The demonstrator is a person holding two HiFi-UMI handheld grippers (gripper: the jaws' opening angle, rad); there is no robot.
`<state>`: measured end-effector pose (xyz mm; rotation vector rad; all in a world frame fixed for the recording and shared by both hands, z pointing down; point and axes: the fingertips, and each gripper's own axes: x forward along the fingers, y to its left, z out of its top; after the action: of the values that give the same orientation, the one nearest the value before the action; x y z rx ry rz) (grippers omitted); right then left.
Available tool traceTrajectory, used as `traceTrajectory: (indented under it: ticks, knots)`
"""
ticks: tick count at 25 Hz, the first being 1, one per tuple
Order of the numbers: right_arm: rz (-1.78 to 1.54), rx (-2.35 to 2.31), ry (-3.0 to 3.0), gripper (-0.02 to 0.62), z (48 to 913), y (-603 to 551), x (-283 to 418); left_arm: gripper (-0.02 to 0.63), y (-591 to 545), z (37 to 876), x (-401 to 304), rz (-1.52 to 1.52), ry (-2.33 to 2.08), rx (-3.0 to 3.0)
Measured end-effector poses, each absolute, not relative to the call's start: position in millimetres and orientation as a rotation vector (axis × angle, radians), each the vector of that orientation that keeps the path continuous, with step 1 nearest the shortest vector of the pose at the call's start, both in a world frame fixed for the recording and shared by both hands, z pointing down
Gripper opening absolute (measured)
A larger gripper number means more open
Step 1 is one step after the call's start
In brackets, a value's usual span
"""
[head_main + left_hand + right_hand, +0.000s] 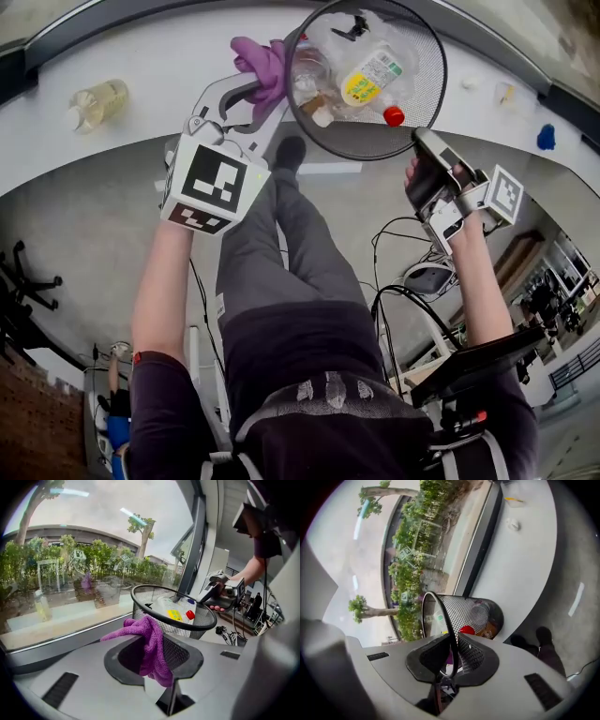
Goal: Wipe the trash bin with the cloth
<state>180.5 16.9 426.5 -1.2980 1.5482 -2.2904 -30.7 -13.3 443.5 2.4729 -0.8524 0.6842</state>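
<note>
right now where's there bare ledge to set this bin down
The widest bare stretch of ledge lies between the bottle at the left and the cloth. Right of the bin it is crowded, with small scraps and a blue thing leaving only narrow gaps.

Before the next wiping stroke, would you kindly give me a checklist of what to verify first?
1. Cloth clamped in the left gripper: ok.
2. Right gripper shut on the rim of the trash bin: ok.
3. Cloth touching the bin's mesh wall: cannot tell; it hangs close beside the rim.
4. Bin free of contents that could spill: not ok; a bottle and other litter lie inside.
5. Bin's base resting on the white ledge: cannot tell.
</note>
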Motion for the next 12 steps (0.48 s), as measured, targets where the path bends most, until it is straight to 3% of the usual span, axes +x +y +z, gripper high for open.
traceTrajectory:
  ticks: [8,12]
  knots:
    - [-2.310,-1.216,1.434,0.043,426,39,155,0.094,14,452,-26,0.785,-0.816,2.439]
    - [-2.313,-1.336,1.772,0.045,429,38,160,0.094,14,453,-24,0.780,-0.864,2.417]
